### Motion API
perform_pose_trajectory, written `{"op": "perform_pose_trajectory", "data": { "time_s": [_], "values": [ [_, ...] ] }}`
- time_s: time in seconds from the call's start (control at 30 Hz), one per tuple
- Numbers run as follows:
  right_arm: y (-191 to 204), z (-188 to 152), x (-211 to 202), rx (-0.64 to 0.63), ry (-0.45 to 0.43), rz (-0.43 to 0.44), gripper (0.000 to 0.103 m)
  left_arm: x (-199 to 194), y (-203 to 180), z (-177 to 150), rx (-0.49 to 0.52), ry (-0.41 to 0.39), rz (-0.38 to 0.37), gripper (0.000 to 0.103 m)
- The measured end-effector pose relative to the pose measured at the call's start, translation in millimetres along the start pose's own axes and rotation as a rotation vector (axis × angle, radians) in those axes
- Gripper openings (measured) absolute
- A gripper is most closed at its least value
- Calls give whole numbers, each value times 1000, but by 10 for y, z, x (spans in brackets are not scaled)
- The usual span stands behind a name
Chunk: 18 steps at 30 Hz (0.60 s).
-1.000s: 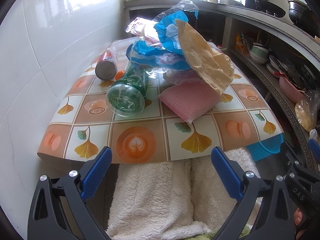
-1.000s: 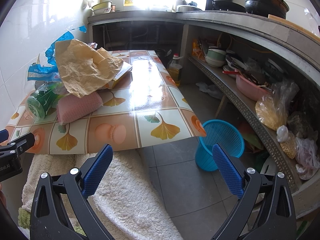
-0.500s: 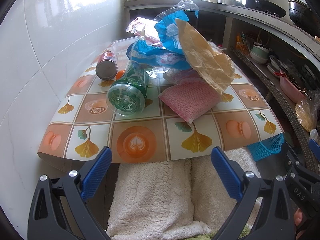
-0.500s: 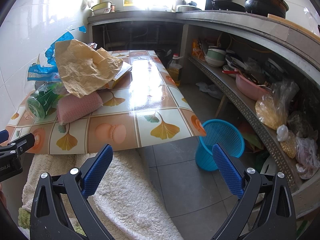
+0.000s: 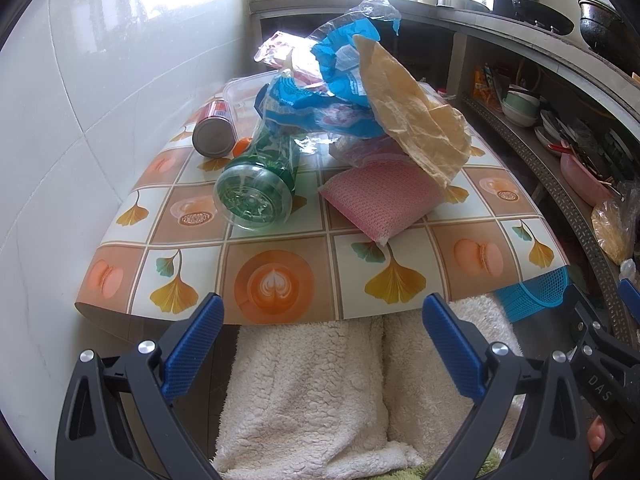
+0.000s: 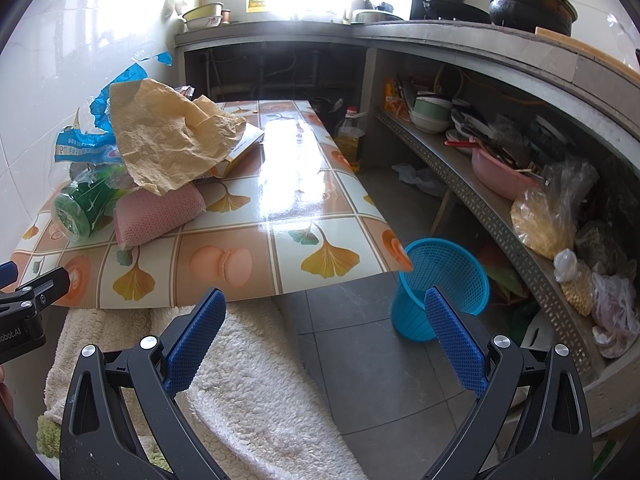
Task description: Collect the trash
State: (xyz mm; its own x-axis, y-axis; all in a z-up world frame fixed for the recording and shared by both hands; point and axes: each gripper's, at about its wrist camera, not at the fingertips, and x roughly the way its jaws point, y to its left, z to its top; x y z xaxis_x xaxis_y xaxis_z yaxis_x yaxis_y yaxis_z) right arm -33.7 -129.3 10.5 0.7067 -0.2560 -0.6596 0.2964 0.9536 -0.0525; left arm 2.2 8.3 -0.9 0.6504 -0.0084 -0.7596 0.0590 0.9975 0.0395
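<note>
Tiled worktop (image 5: 276, 280) carried trash heap: green bottle (image 5: 256, 184), can (image 5: 214, 130), pink sponge (image 5: 384, 200), brown paper (image 5: 408, 112). Left tongs (image 5: 322, 344) and right tongs (image 6: 326, 338) hovered short of near edge, both spread apart, empty. Blue basket (image 6: 440, 288) stood on floor, right.

Tiled-pattern table (image 5: 280, 280) under bottle (image 5: 256, 188), can (image 5: 212, 128), pink sponge (image 5: 380, 200).

The tablecloth (image 5: 280, 280) is checked orange, brown and cream, printed with yellow ginkgo leaves. At frame centre lie a green bottle (image 5: 256, 184), pink sponge (image 5: 380, 200), tan paper (image 5: 408, 116), blue wrapper (image 5: 320, 96). Lower right stands a blue basket (image 6: 440, 284).
</note>
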Motion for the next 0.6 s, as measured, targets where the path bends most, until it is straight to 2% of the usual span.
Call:
{"op": "perform_pose_trajectory", "data": {
  "time_s": [0.6],
  "values": [
    [-43, 17, 35, 19, 19, 11, 95, -3, -3, -24, 11, 0, -7, 97]
  ]
}}
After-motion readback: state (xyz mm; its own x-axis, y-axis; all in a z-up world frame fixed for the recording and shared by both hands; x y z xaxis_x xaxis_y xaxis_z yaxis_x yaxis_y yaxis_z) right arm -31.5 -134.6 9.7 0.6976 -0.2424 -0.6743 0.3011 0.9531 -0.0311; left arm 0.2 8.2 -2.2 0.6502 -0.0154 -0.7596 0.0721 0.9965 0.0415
